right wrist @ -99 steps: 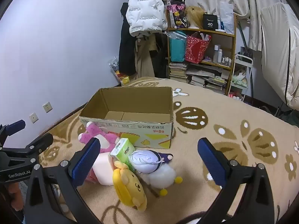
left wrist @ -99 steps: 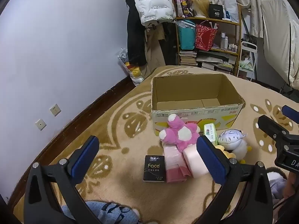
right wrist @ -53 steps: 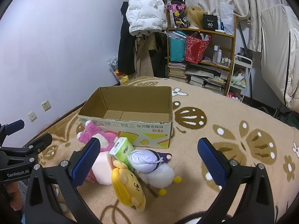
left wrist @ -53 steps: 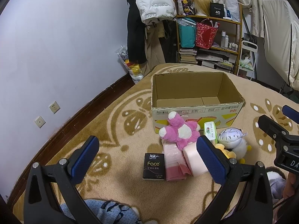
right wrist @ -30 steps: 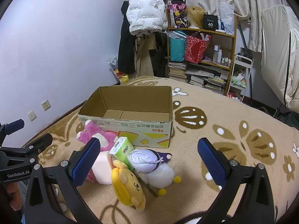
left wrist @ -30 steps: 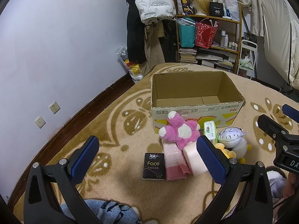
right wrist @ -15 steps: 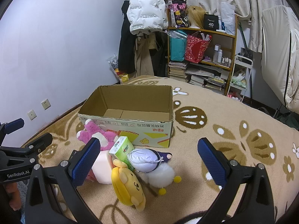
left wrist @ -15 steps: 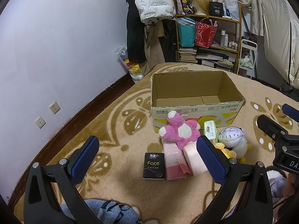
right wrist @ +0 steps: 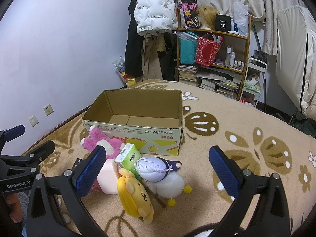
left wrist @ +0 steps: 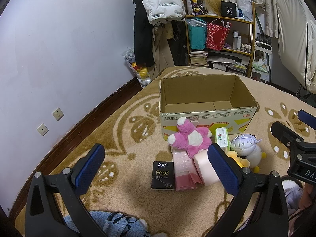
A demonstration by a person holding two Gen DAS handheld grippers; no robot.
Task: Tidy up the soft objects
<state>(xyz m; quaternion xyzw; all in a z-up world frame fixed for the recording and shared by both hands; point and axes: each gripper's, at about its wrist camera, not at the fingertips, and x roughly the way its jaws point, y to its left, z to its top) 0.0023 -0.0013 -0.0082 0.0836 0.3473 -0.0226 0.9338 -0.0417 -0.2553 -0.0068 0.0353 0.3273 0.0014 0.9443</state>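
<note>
Soft toys are lying in a cluster on the carpet [right wrist: 246,118] against the near wall of the cardboard box [left wrist: 205,116], which is sitting open-topped: pink plush [left wrist: 188,138], yellow plush [right wrist: 135,195], white plush [right wrist: 164,171]. Left gripper [left wrist: 156,165] and right gripper [right wrist: 156,167] are hovering with fingers spread, gripping nothing.

**Box mouth open, front approach crowded**

The cardboard box [left wrist: 205,100] stands open-topped with bare floor inside. Against its near wall crowd the pink plush [left wrist: 188,138], green tissue pack [right wrist: 129,157] and yellow plush [right wrist: 134,195]. Carpet [right wrist: 246,122] right of the box lies bare.
</note>
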